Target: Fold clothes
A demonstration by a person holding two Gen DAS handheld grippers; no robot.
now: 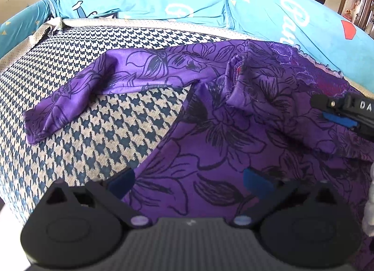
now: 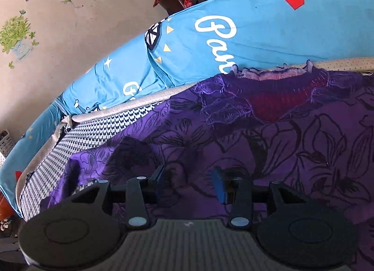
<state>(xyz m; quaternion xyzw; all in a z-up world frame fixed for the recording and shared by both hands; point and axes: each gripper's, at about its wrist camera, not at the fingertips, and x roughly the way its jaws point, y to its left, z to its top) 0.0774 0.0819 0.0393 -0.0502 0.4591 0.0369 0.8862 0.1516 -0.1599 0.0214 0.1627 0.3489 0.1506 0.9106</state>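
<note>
Nearest you, your left gripper (image 1: 189,182) has its blue-padded fingers spread wide, empty, poised over the lower body of the purple floral-print long-sleeved top (image 1: 233,144). Your right gripper (image 2: 189,184) also has its fingers parted and grips nothing, just above the top's chest. The folding looks barely begun: the top lies spread flat, front up, on the navy-and-cream houndstooth bed cover (image 1: 77,135). One sleeve (image 1: 98,84) stretches out sideways from the top's body, unfolded; near the neckline a bunched piece of cloth (image 1: 243,77) lies across the chest, possibly the other sleeve, though I cannot tell. The body folds remain. The fabric looks thin and slippery, with a lace-trimmed neckline (image 2: 275,98). Beyond the neckline lies the turquoise printed bedding (image 2: 257,37).
</note>
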